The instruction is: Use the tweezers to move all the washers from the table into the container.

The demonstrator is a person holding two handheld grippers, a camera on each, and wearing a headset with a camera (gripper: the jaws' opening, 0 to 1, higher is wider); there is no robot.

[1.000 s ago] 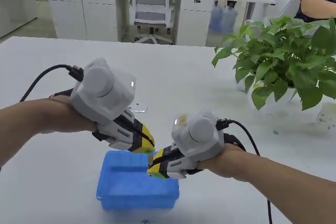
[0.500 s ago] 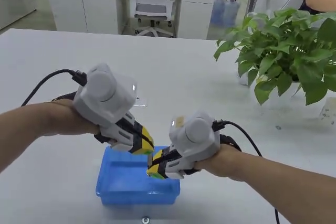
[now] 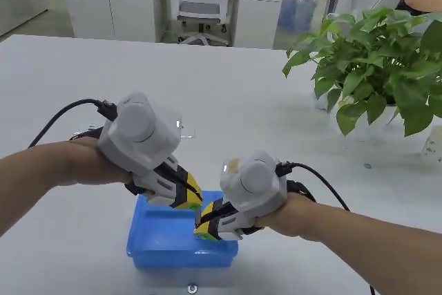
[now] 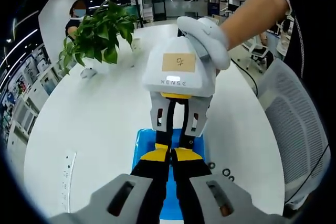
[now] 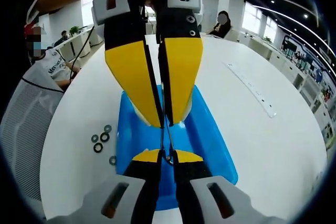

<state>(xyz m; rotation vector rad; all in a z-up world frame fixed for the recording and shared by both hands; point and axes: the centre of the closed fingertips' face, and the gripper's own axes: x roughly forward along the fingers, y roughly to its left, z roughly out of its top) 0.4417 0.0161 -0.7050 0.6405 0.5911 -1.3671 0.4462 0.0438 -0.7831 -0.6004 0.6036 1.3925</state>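
left gripper (image 3: 185, 198): jaws pinched to a narrow slit above the blue container (image 3: 155, 252), can't tell if they grip anything. Thin metal tweezers (image 5: 165, 136) have their long axis running from those jaw tips straight into the right gripper (image 5: 167, 157), whose pads are clamped on them. Can't tell which end is the tip. The jaws hide most of the container's inside, so contents unclear. Loose washers (image 5: 98, 147) lie on the table (image 5: 252, 145) just beside it.

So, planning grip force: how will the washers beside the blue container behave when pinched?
The washers look small, thin rings, so probably light. Lying flat on the smooth table, they'd likely slide when nudged rather than roll. Their thin edges may slip from the tweezers.
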